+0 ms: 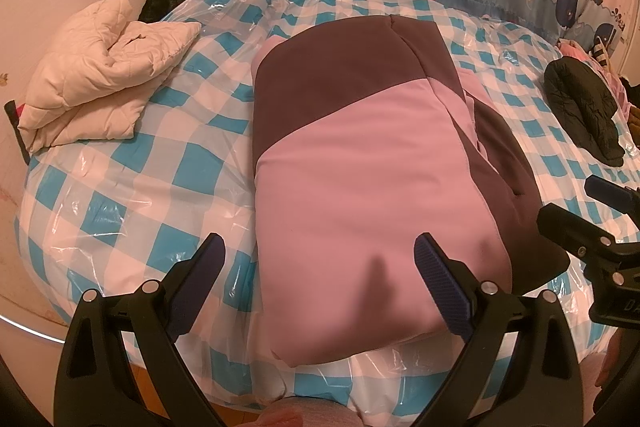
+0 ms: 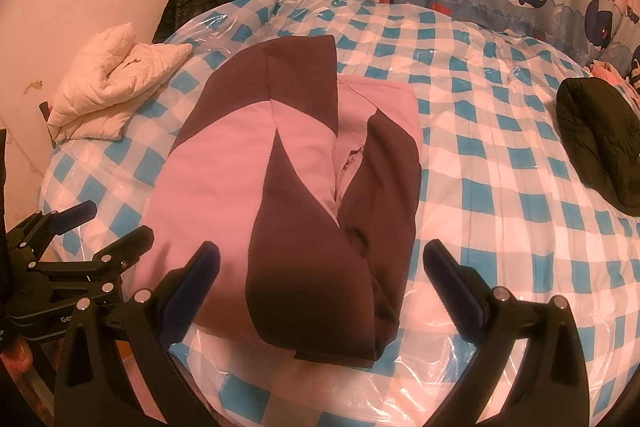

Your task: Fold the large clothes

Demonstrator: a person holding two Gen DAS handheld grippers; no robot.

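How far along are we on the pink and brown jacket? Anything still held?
Done: the pink and brown jacket lies folded lengthwise into a narrow stack on the checked bed cover. In hand: nothing; the left gripper and right gripper hover open at its near end. Left: likely a crosswise fold, then the black jacket.

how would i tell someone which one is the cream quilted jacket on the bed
Start at the bed with the blue-and-white checked cover. Look to its far left corner by the wall: the cream jacket lies there bunched up. It alone is pale and quilted; the middle jacket is pink and brown, the right-hand one black.
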